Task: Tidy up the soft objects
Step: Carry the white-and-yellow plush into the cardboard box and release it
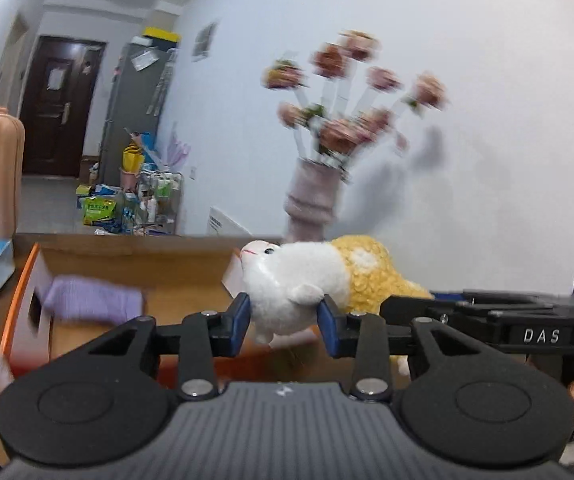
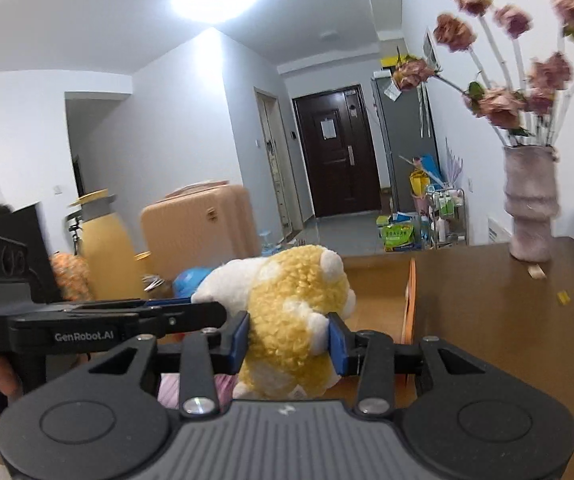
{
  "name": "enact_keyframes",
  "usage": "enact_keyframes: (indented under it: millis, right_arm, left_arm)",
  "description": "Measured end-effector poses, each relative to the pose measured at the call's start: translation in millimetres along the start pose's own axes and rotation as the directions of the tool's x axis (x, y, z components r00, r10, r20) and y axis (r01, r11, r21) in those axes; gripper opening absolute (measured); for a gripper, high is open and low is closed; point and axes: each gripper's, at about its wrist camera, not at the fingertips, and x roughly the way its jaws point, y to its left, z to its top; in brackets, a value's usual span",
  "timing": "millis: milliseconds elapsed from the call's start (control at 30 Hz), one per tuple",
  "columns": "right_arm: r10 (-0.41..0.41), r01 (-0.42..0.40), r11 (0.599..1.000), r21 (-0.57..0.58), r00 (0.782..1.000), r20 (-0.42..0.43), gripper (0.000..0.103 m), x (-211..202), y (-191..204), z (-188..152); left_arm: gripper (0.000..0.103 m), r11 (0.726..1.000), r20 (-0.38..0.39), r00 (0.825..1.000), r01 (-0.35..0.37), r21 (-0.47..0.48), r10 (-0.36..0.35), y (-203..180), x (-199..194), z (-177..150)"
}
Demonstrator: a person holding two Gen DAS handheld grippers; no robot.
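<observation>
two claws [image 1: 285, 322] [image 2: 289, 344] on plush sheep [image 1: 299, 276]

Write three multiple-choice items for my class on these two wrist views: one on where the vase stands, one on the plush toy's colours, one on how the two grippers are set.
1. Where does the vase of flowers stand?
A. on the brown table by the wall
B. on the floor by the door
C. inside the cardboard box

2. What colours is the plush toy?
A. blue and grey
B. white and yellow
C. all pink

3. How are the left gripper and right gripper set?
A. both open and empty
B. only one holds the toy
C. both shut on the toy

Answers: 1 A, its base rests on the table; 2 B, white front, curly yellow back; 3 C, each pair of jaws presses into the plush.
</observation>
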Motion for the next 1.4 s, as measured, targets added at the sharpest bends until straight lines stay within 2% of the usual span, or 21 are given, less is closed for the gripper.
enact_keyframes:
  millis: [133,200,267,367,433,500,567,733,767,800,833,900,1067,1133,1233,1333,1400]
  right_arm:
    - [-0.016,0.02,0.999,0.042,0.994,-0.106,0.039,108,-42,49]
    - [-0.039,0.049,0.997,0.057,0.985,-0.169,0.039,158,-59,59]
    - [-0.066,0.084,0.994,0.067,0.971,-0.23,0.039,201,-73,64]
    - [-0.136,0.152,0.988,0.03,0.944,-0.3,0.039,242,-78,63]
    - [-0.189,0.196,0.98,-0.014,0.915,-0.357,0.04,262,-76,58]
    - [-0.213,0.225,0.974,-0.017,0.893,-0.397,0.044,274,-75,54]
    - [-0.252,0.262,0.965,-0.031,0.881,-0.4,0.047,277,-73,51]
    - [-0.264,0.266,0.963,-0.043,0.894,-0.362,0.057,256,-67,56]
    - [-0.265,0.266,0.963,-0.047,0.898,-0.351,0.057,250,-65,62]
    - [-0.267,0.265,0.963,-0.051,0.905,-0.333,0.058,240,-62,68]
    - [-0.268,0.264,0.963,-0.054,0.911,-0.314,0.06,232,-64,75]
    - [-0.284,0.273,0.959,-0.078,0.918,-0.278,0.066,214,-58,87]
    - [-0.293,0.279,0.955,-0.097,0.932,-0.212,0.067,150,-41,110]
    - [-0.287,0.271,0.956,-0.107,0.941,-0.181,0.072,122,-31,118]
    - [-0.279,0.264,0.955,-0.135,0.954,-0.11,0.082,77,-8,119]
    - [-0.249,0.238,0.959,-0.152,0.967,-0.052,0.084,32,14,107]
    - [-0.219,0.214,0.965,-0.154,0.976,-0.017,0.088,3,26,91]
  left_arm:
    - [0.039,0.995,-0.091,0.994,-0.071,-0.073,0.065,60,98,36]
    - [0.039,0.987,-0.173,0.98,-0.117,-0.11,0.097,84,139,44]
    - [0.039,0.985,-0.238,0.961,-0.158,-0.071,0.137,99,174,50]
    - [0.039,0.981,-0.301,0.935,-0.196,0.001,0.187,108,206,51]
    - [0.037,0.982,-0.317,0.931,-0.19,-0.002,0.179,112,214,49]
    - [0.037,0.977,-0.319,0.925,-0.212,0.016,0.206,113,218,49]
    - [0.038,0.978,-0.317,0.927,-0.209,0.009,0.201,115,213,50]
    - [0.045,0.972,-0.295,0.927,-0.231,0.039,0.232,103,181,63]
    - [0.052,0.969,-0.288,0.926,-0.241,0.049,0.245,100,169,70]
    - [0.065,0.965,-0.288,0.921,-0.255,0.06,0.261,95,158,75]
    - [0.067,0.96,-0.285,0.917,-0.27,0.073,0.279,90,146,81]
    - [0.07,0.955,-0.253,0.921,-0.281,0.094,0.296,80,120,90]
    - [0.08,0.942,-0.18,0.926,-0.315,0.112,0.331,54,45,107]
    - [0.084,0.936,-0.143,0.927,-0.33,0.125,0.346,41,13,110]
    - [0.09,0.933,-0.094,0.93,-0.346,0.098,0.355,26,-36,103]
    - [0.096,0.934,-0.046,0.934,-0.351,0.065,0.354,12,-83,81]
    - [0.102,0.913,0.005,0.915,-0.402,0.072,0.402,-1,-114,59]
